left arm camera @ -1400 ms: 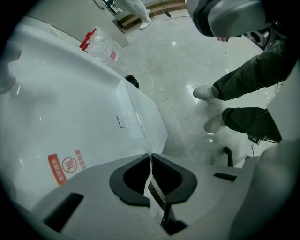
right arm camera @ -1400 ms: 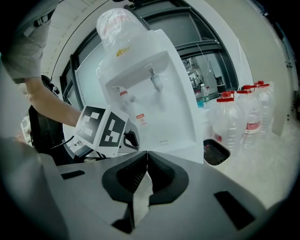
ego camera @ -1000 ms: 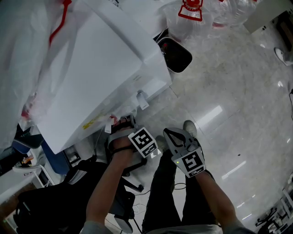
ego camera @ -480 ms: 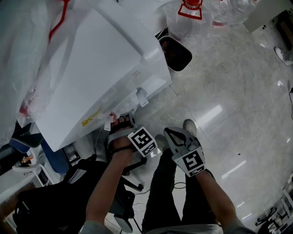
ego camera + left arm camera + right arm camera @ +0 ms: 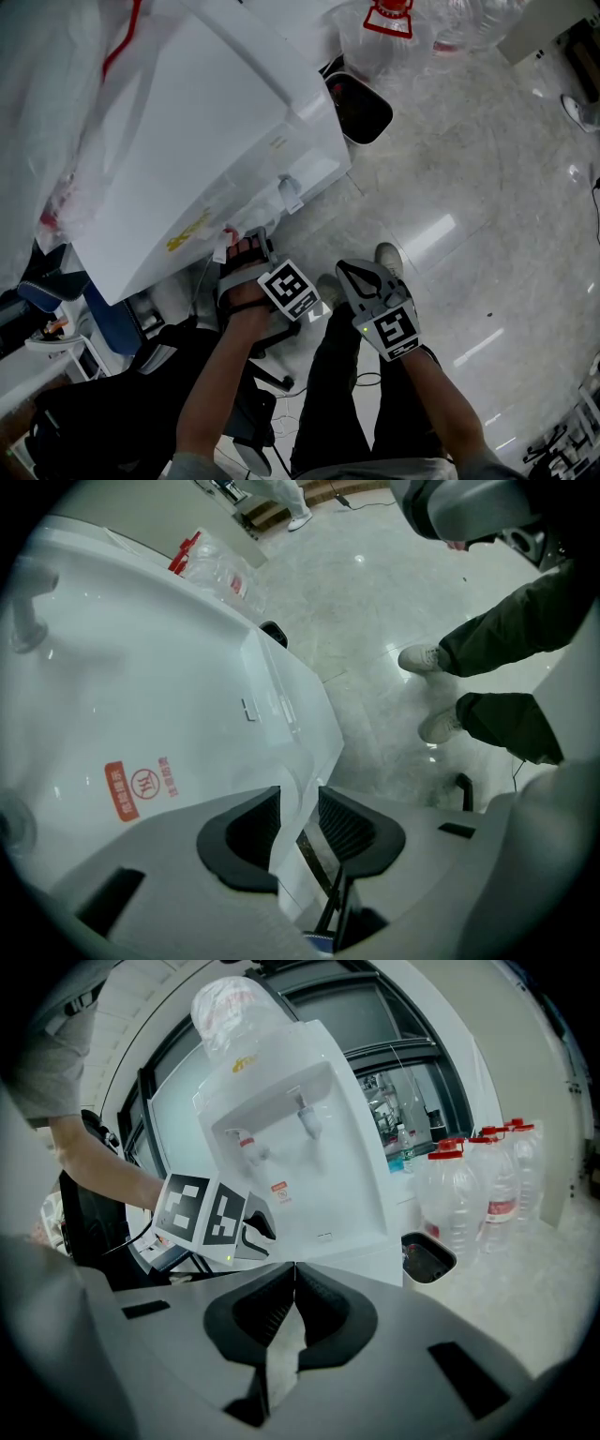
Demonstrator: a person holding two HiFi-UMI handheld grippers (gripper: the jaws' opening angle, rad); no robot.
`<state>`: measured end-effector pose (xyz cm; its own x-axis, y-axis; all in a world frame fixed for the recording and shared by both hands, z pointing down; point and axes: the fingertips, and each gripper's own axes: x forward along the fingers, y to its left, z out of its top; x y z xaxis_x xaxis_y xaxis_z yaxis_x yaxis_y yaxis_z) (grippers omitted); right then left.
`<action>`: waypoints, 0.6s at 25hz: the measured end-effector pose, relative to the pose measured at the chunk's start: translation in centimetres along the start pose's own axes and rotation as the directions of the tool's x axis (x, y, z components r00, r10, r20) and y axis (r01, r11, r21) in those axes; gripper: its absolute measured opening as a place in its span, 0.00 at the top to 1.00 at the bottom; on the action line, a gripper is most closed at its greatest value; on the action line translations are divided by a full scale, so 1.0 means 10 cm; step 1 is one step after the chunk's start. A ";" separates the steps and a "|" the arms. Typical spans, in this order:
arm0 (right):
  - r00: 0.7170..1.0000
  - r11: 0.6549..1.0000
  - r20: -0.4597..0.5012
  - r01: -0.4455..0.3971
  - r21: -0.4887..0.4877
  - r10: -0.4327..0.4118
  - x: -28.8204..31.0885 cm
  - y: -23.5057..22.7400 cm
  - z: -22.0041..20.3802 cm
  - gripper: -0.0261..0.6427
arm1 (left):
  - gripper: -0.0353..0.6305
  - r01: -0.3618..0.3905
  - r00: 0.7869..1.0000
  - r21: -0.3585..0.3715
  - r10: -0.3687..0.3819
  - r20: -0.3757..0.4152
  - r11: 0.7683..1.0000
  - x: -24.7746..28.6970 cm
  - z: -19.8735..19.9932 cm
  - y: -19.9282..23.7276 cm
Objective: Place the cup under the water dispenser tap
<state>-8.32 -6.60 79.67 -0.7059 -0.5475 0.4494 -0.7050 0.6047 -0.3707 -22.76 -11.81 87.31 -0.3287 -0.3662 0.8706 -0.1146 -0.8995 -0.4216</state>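
Observation:
The white water dispenser (image 5: 187, 159) fills the upper left of the head view. Its two taps (image 5: 248, 1143) show on its front in the right gripper view. My left gripper (image 5: 246, 251) points steeply down right under a tap (image 5: 291, 197). Its jaws are opening, with a gap between the pads (image 5: 253, 822). Through that gap only the dispenser's edge (image 5: 309, 761) shows. I cannot make out the cup for certain; something small and reddish sits at the left gripper's tips in the head view. My right gripper (image 5: 352, 274) hangs to the right, shut and empty (image 5: 293, 1274).
Large water bottles (image 5: 469, 1194) stand right of the dispenser, with a black bin (image 5: 361, 111) at its foot. The person's legs and shoes (image 5: 422, 658) are on the glossy floor. A dark chair and bag (image 5: 112, 412) sit lower left.
The left gripper stays under the taps, edged slightly toward the dispenser. The right gripper has not moved.

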 end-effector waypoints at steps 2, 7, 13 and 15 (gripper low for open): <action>1.000 1.000 -0.002 0.000 0.000 0.000 0.00 0.00 0.00 0.94 | 0.76 -0.019 1.000 -0.009 0.019 0.000 1.000 -0.03 -0.03 0.03; 1.000 1.000 -0.009 -0.003 0.001 0.003 -0.02 0.04 0.04 0.94 | 0.76 -0.029 0.999 -0.047 0.030 0.025 0.998 -0.22 -0.07 0.10; 1.000 1.000 -0.004 -0.018 0.000 0.018 -0.08 0.15 0.27 0.94 | 0.84 -0.026 0.994 -0.146 0.041 0.099 0.989 -0.65 -0.10 0.07; 1.000 1.000 -0.002 -0.024 -0.005 0.024 -0.10 0.19 0.37 0.94 | 0.88 -0.015 0.991 -0.180 0.039 0.129 0.984 -0.78 -0.08 0.06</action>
<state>-9.16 -7.07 75.48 -0.7225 -0.5318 0.4419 -0.6875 0.6205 -0.3773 -21.04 -9.27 80.05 -0.2089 -0.4286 0.8790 -0.2765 -0.8363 -0.4734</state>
